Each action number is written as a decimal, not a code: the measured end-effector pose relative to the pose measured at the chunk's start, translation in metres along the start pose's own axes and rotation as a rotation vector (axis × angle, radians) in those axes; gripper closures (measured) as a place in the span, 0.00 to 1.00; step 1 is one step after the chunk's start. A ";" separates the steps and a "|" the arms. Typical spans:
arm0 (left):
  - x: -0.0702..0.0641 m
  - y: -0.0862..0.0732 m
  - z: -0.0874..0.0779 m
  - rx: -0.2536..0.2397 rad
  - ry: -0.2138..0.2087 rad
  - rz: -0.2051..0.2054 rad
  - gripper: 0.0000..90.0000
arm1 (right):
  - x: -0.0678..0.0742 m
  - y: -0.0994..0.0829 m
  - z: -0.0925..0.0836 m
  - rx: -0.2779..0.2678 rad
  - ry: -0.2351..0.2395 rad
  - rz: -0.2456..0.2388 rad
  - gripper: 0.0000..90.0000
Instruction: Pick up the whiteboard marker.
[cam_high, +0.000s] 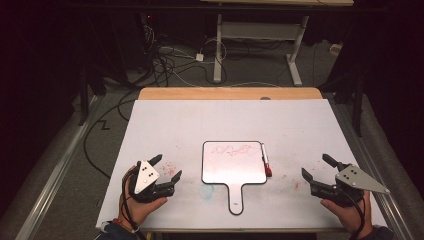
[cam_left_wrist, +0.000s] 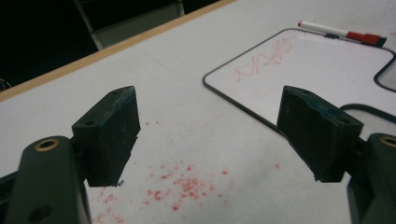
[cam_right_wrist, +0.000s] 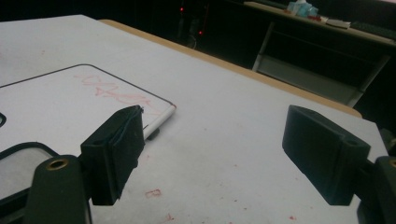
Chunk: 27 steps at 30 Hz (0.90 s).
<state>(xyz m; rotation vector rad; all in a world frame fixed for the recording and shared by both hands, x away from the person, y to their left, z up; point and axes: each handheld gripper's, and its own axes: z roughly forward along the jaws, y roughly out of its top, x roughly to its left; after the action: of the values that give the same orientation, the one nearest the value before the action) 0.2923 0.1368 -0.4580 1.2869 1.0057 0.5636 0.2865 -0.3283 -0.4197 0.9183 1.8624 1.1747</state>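
A small whiteboard with a black rim and a handle toward me lies flat in the middle of the table; red scribbles run along its far edge. A white marker with a red cap lies against its right side. My left gripper rests open at the front left, empty and apart from the board. At the front right my right gripper stands open and empty. In the left gripper view the whiteboard and marker lie beyond the gripper. In the right gripper view the board and marker sit left of the gripper.
A white sheet covers the table, with a wooden edge at the back. Red specks and a faint blue smudge mark the sheet. Cables and a desk frame stand on the floor beyond.
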 end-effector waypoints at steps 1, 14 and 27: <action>0.000 -0.001 0.001 0.008 -0.001 0.010 0.22 | 0.000 0.000 0.002 0.007 0.005 0.004 0.26; 0.000 -0.015 0.005 0.106 -0.002 0.029 0.22 | 0.003 0.000 0.020 0.110 0.138 0.019 0.30; -0.002 -0.021 0.011 0.148 -0.007 0.054 0.22 | 0.005 0.017 0.070 0.307 0.231 0.109 0.42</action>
<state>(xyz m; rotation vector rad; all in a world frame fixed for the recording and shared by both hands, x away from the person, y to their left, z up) 0.2972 0.1247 -0.4783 1.4493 1.0241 0.5330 0.3479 -0.2906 -0.4261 1.1007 2.2485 1.1161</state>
